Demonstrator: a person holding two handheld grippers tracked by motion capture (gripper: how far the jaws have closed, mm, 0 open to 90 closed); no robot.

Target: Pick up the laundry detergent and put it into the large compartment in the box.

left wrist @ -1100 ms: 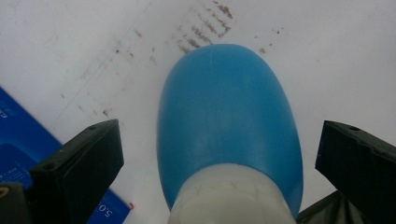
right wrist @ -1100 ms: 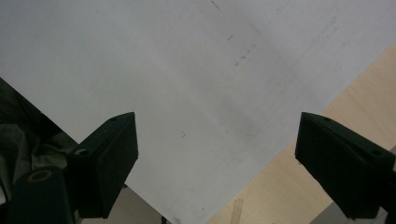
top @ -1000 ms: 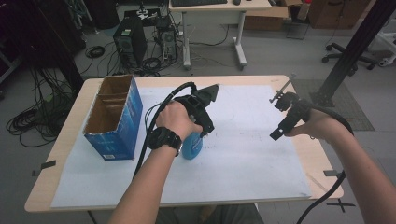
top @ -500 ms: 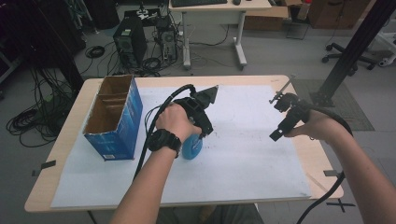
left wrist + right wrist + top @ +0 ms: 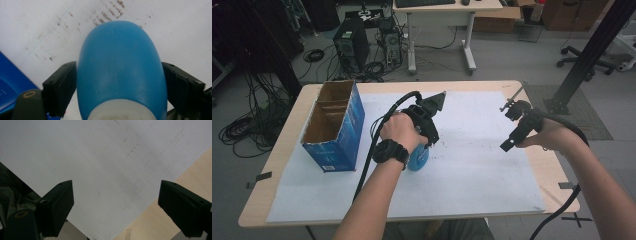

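A blue plastic bottle with a white neck stands on the white paper, left of the table's middle. My left gripper comes down on it from above. Its jaws have just been closing, and both black pads now press against the bottle's sides. The hand and gripper body hide most of the bottle in the high view. My right gripper hangs open over the paper near the table's right edge, with nothing between its fingers.
An open-topped blue cardboard box stands at the table's left, close to the bottle. A white paper sheet covers most of the wooden table. Beyond the far edge are a desk, a computer tower and floor cables.
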